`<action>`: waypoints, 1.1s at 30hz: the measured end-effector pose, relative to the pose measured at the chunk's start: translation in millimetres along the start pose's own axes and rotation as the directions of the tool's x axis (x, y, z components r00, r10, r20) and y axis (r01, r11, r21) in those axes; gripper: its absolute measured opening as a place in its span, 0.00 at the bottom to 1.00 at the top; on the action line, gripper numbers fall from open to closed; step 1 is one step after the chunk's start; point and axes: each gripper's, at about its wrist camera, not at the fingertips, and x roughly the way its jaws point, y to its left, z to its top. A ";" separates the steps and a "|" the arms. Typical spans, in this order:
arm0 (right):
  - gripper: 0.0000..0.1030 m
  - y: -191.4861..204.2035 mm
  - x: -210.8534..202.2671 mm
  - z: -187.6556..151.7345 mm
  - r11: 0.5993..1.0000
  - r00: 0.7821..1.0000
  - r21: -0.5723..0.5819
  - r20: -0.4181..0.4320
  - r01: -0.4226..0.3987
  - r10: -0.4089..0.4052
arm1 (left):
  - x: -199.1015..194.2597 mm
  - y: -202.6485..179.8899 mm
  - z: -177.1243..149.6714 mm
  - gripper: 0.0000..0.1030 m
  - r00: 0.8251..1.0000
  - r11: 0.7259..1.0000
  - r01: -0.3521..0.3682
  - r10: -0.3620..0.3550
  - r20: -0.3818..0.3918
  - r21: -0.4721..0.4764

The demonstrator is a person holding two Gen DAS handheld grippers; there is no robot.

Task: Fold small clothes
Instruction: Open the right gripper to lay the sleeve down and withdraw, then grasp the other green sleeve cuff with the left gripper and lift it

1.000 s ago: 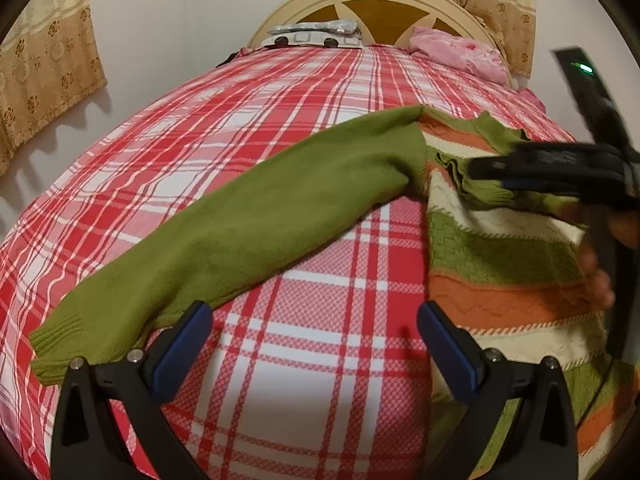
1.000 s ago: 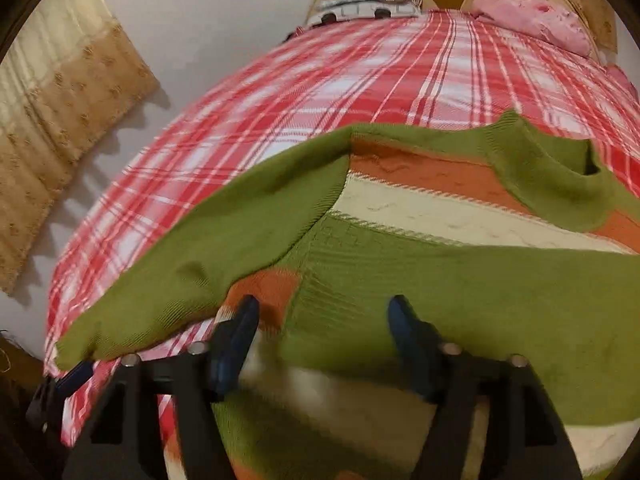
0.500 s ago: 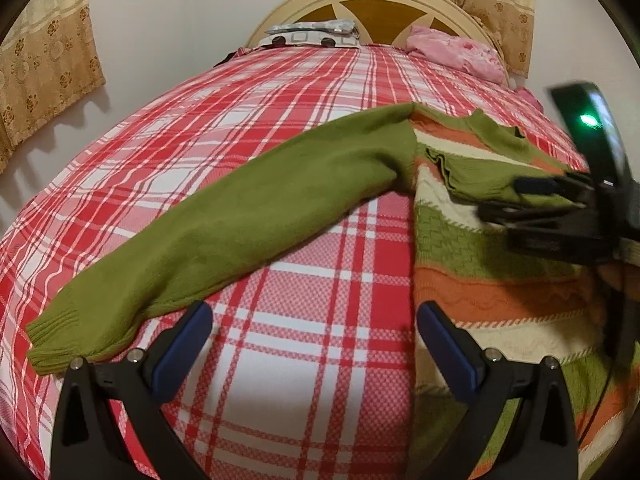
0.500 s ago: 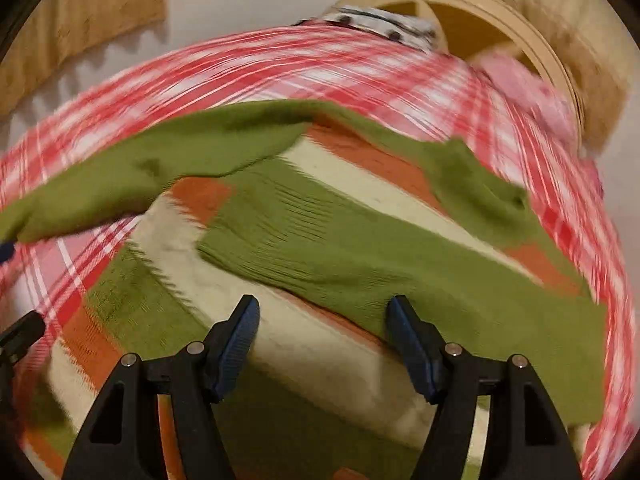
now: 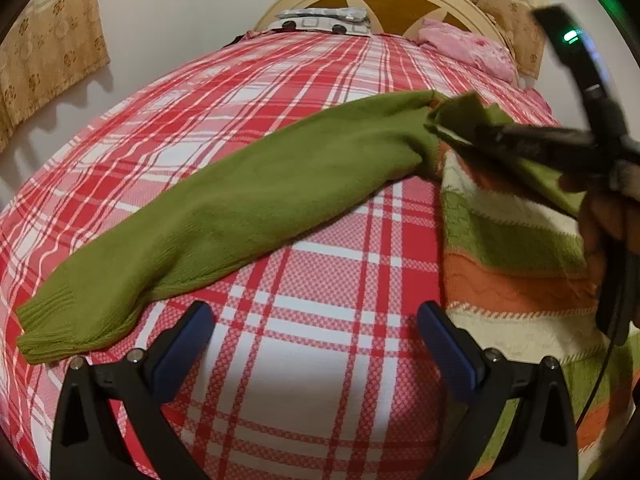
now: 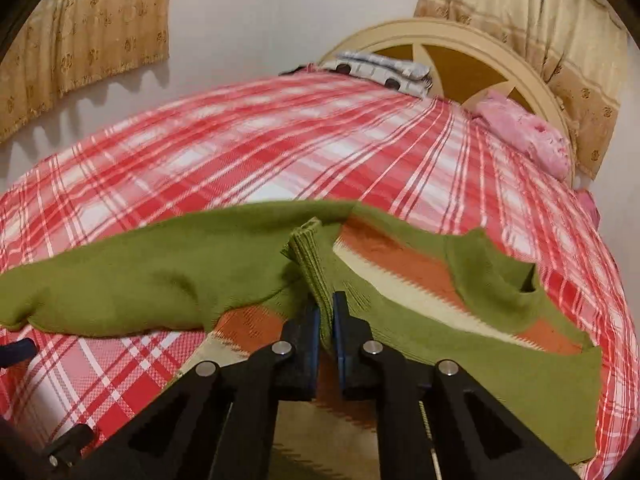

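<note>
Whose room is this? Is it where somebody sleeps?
Most likely a bedroom. There is a bed with a red plaid bedspread and a rounded headboard, a pink pillow beside it, and curtains on the wall. I cannot tell whose room it is.

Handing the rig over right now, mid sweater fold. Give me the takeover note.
Right gripper: shut on the ribbed cuff of one green sleeve, lifted over the striped sweater.
Left gripper: open, empty, above the plaid bedspread.
Other sleeve lies stretched out flat on the bedspread, unfolded.
Done: first sleeve brought across the body.
Left: lay that sleeve down, fold the other sleeve in, then fold the body.
</note>
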 end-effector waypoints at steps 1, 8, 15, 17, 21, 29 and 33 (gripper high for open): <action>0.06 -1.2 8.9 -4.3 1.000 0.999 0.008 -0.036 -0.006 0.007 | -0.7 0.1 -0.5 1.00 1.000 1.000 0.000 0.000 0.000 0.002; 0.16 -19.4 -7.6 -30.0 0.997 0.990 0.014 -0.118 -0.069 0.071 | -7.6 8.6 -2.7 1.00 1.000 1.000 -0.011 0.011 0.008 -0.008; 0.56 -133.5 -44.8 -71.0 0.977 0.981 0.150 -0.141 0.150 -0.129 | -15.4 15.8 0.9 1.00 0.999 0.999 -0.023 0.024 0.033 -0.025; 0.56 -172.7 -48.0 -84.8 0.951 0.973 0.236 -0.162 0.200 -0.164 | -15.2 13.8 2.0 1.00 0.999 0.999 -0.037 0.037 0.034 -0.016; 0.56 -224.5 -41.1 -118.3 0.911 0.947 0.308 -0.248 0.276 -0.203 | -19.6 11.9 2.8 1.00 0.998 0.999 -0.054 0.054 0.040 -0.009; 0.56 -214.4 -47.7 -111.2 0.902 0.940 0.309 -0.257 0.301 -0.226 | -24.5 12.5 2.2 1.00 0.996 0.996 -0.083 0.083 0.043 0.009; 0.56 -159.4 -49.7 -78.4 0.948 0.975 0.265 -0.182 0.176 -0.130 | -23.9 17.4 1.0 1.00 0.994 0.995 -0.098 0.098 0.037 0.004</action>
